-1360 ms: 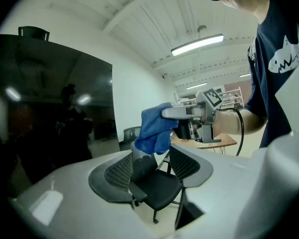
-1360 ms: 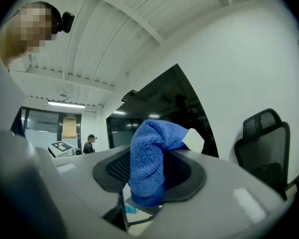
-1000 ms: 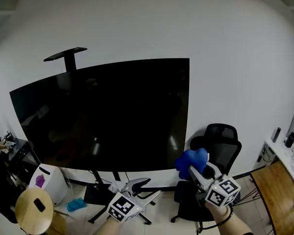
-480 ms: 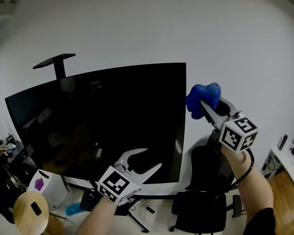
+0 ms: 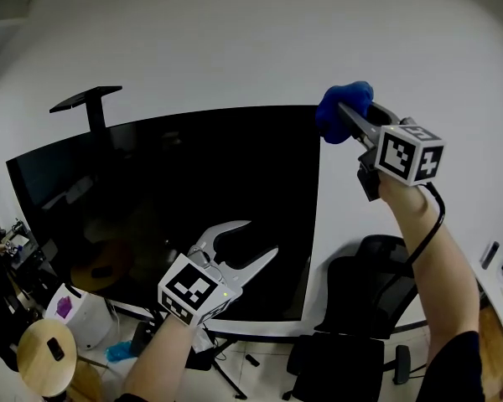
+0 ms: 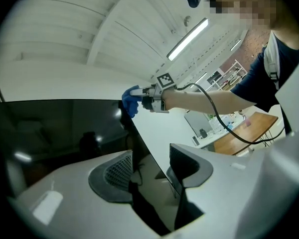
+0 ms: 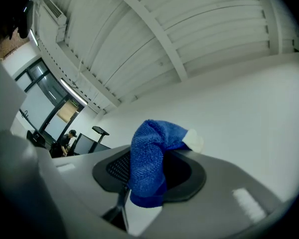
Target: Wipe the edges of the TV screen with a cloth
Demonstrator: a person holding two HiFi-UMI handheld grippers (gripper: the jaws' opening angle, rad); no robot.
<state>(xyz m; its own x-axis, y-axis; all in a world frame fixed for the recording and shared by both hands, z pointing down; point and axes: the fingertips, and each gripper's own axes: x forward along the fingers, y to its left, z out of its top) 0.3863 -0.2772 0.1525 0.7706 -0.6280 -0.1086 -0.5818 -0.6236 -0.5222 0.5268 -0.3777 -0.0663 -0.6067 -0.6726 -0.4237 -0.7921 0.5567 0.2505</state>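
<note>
The big black TV screen [image 5: 168,199] stands on its floor stand against the white wall. My right gripper [image 5: 345,115] is raised and shut on a bunched blue cloth [image 5: 342,110], which sits at the screen's top right corner. In the right gripper view the cloth [image 7: 149,158] hangs out between the jaws. My left gripper [image 5: 250,243] is open and empty in front of the screen's lower right part. In the left gripper view the TV screen [image 6: 50,128] has its right edge running between the jaws, and the blue cloth [image 6: 130,100] shows at its top.
A black office chair [image 5: 352,308] stands below the right of the TV. A round wooden stool [image 5: 46,354] and a white unit [image 5: 67,308] sit at lower left. A black bracket [image 5: 88,100] rises behind the TV's top left.
My right gripper has lifted the blue cloth from beside the chair up to the TV's top right corner. The left gripper rose a little in front of the screen, still open.
</note>
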